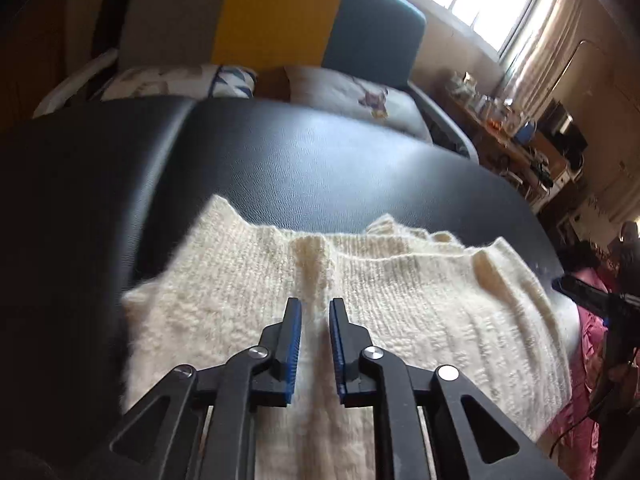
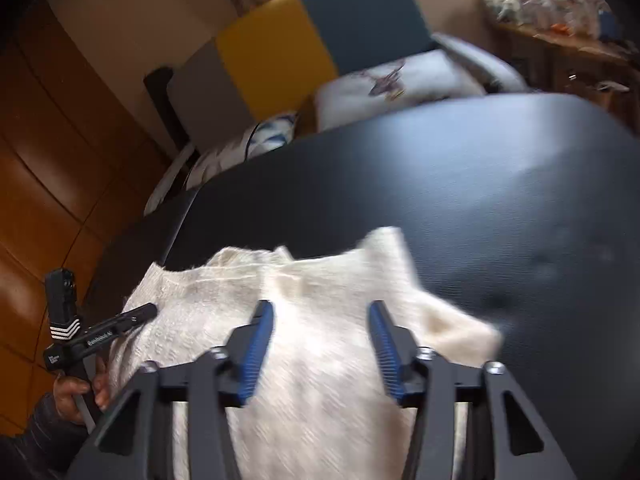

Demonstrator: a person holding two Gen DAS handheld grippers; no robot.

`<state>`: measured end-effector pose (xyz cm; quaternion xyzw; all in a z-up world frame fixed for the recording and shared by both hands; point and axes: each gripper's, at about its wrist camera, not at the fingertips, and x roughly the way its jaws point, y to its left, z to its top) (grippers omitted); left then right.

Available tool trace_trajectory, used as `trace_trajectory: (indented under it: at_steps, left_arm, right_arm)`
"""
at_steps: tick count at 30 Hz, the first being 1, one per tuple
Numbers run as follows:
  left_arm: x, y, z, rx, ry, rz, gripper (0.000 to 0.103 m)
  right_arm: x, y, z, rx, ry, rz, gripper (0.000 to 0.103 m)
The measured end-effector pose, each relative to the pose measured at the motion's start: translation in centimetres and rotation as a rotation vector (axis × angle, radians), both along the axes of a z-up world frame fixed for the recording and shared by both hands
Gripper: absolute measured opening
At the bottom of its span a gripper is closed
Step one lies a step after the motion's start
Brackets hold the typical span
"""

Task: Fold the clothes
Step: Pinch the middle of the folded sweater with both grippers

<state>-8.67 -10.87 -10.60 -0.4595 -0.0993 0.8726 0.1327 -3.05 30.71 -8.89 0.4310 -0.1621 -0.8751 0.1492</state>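
Risk at 12 o'clock: cream knit sweater [image 1: 304,320] slipping on black padded table [image 1: 320,160]; left gripper [image 1: 315,312] narrowly parted, right gripper [image 2: 321,316] spread, neither pinching.

Your left gripper [image 1: 315,305] is nearly closed, holding nothing. Your right gripper [image 2: 321,308] gapes wide.

cream knit garment [image 1: 400,300] | fuzzy, ribbed | spread flat, edges rumpled | on black padded surface [image 1: 320,160]
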Motion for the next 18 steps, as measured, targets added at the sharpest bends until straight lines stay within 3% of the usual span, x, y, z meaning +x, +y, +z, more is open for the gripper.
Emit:
trace_trajectory:
  at_steps: [4,9,11,12,15,16,18]
  left_arm:
    - [2.4,0.9,0.6,0.003,0.036,-0.028,0.014]
    - [3.7,2.7,0.5,-0.054,0.056,-0.071,0.014]
    - [3.7,2.8,0.4,-0.082,0.065,-0.066,0.014]
    - [3.8,2.6,0.4,-0.097,0.071,-0.061,0.014]
    - [3.8,1.8,-0.5,-0.188,0.042,-0.034,0.014]
    - [3.7,1.2,-1.4,-0.176,0.001,-0.026,0.017]
    - [4.0,0.5,-1.7,-0.134,0.006,-0.013,0.017]
  right_arm:
    - [3.4,3.4,-0.5,0.025,-0.044,-0.004,0.057]
    - [3.8,3.1,-2.9,0.011,-0.087,0.037,0.057]
    - [3.2,1.8,-3.6,0.083,-0.099,0.061,0.04]
    - [2.9,0.9,-3.9,0.14,-0.109,0.074,0.014]
    - [3.1,-0.2,-3.6,0.278,-0.116,0.089,0.008]
    - [3.5,0.6,-3.9,0.273,-0.126,0.062,0.007]
    - [4.3,2.0,-4.4,0.264,-0.147,0.008,0.005]
